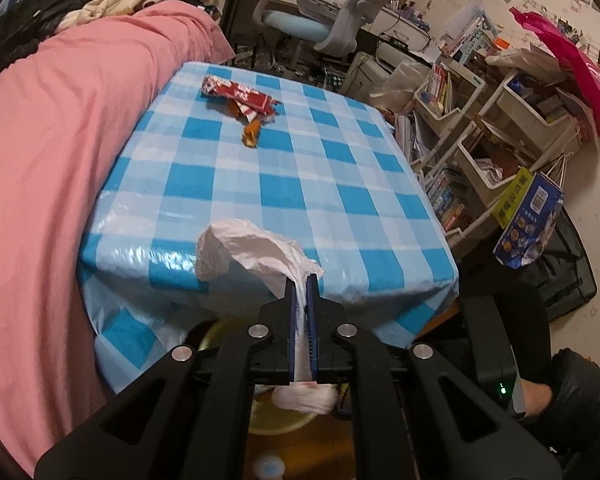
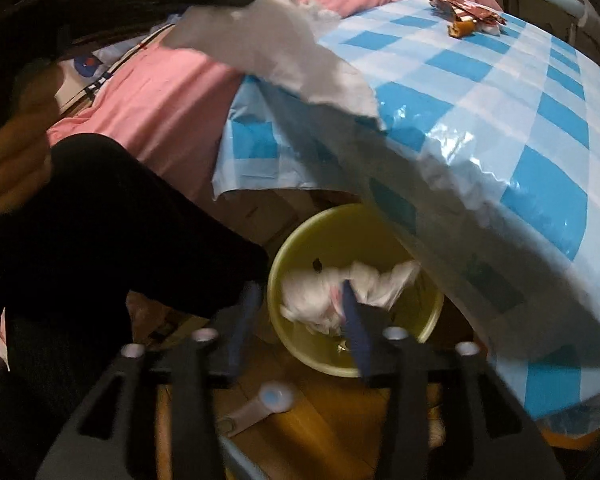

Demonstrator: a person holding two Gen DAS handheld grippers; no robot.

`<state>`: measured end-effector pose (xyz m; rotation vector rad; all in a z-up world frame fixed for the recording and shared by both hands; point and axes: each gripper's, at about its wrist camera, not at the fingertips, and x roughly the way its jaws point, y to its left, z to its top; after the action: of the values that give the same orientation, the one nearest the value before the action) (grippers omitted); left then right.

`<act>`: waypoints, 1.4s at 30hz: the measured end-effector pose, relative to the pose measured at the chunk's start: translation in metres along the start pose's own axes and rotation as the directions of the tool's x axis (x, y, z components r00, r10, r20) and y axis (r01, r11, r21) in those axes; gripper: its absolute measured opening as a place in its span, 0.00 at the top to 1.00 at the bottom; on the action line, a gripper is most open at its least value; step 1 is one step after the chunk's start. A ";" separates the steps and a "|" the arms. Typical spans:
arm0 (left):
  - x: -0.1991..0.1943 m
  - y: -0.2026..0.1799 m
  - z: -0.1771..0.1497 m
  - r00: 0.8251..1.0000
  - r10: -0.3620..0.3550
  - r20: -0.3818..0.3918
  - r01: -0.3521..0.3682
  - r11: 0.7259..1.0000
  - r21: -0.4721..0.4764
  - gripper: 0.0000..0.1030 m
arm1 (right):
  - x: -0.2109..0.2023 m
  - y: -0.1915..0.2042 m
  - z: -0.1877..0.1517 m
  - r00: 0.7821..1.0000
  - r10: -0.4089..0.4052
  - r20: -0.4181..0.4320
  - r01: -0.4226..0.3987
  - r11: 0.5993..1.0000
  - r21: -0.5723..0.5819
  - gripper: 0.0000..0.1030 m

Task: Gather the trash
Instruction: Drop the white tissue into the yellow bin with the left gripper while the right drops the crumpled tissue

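Down by the floor, the right claw [image 2: 296,316] hangs with its jaws parted over the yellow bin [image 2: 300,344], where a white crumpled wad [image 2: 340,292] already lies, apparently just let go. Nearer the worktop [image 1: 284,184] edge, the left claw [image 1: 301,300] is clamped on a white tissue [image 1: 252,252], not yet binned. Farther across the checked cloth, red wrappers [image 1: 240,94] and an orange scrap [image 1: 251,132] are left to collect.

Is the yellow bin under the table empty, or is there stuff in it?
Not empty. The right wrist view looks down into the upright yellow bin, and crumpled white trash lies inside. How full it is, cannot tell.
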<state>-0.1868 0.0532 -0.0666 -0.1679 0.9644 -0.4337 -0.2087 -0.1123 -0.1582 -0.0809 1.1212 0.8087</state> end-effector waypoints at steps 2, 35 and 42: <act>0.002 -0.003 -0.006 1.000 0.004 -0.015 -0.004 1.000 0.007 0.95 | -0.004 0.000 0.001 1.000 -0.004 0.020 0.004 1.000 0.005 0.52; 0.019 -0.054 -0.049 0.979 0.173 -0.106 -0.148 0.967 0.207 0.67 | -0.041 -0.034 0.003 0.973 -0.125 0.196 0.088 0.978 0.187 0.42; 0.018 -0.053 -0.048 0.974 0.214 -0.078 -0.194 0.958 0.213 0.52 | -0.042 -0.034 0.002 0.972 -0.128 0.197 0.090 0.978 0.189 0.42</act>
<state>-0.2322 0.0002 -0.0899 0.1410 1.0175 -0.3500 -0.1943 -0.1584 -0.1341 0.0902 0.9769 0.5999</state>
